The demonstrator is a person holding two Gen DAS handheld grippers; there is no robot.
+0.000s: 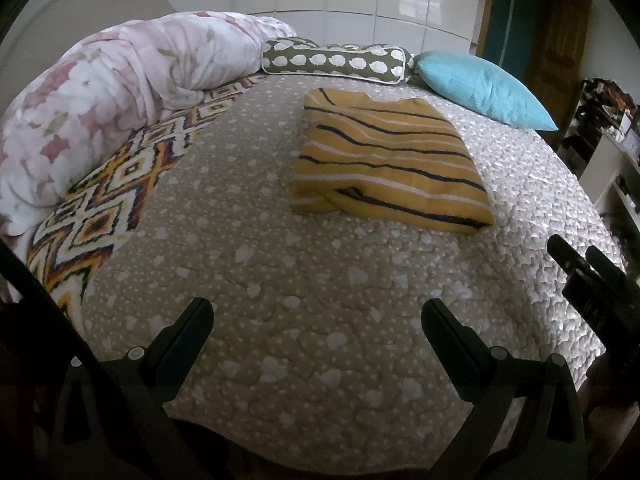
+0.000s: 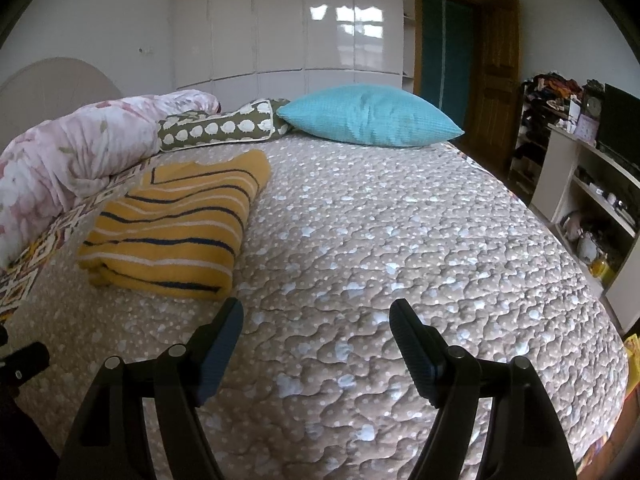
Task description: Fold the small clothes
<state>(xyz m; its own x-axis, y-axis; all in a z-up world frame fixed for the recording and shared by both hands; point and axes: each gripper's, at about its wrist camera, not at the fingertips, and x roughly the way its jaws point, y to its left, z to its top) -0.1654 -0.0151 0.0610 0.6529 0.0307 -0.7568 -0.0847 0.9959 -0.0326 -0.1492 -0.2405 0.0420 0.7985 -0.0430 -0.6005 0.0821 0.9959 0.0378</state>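
Observation:
A yellow garment with white and dark stripes [image 1: 384, 160] lies folded into a compact rectangle on the beige quilted bedspread [image 1: 304, 288]. It also shows in the right wrist view [image 2: 176, 228], at the left. My left gripper [image 1: 318, 316] is open and empty, hovering above the bedspread well short of the garment. My right gripper [image 2: 316, 316] is open and empty, just right of the garment's near corner. The right gripper also shows at the right edge of the left wrist view [image 1: 580, 260].
A bundled floral duvet [image 1: 104, 92] lies along the left over a zigzag-patterned blanket [image 1: 104, 208]. A spotted olive bolster [image 1: 340, 60] and a turquoise pillow [image 1: 484, 88] lie at the far side. White shelves with clutter [image 2: 592, 200] stand right of the bed.

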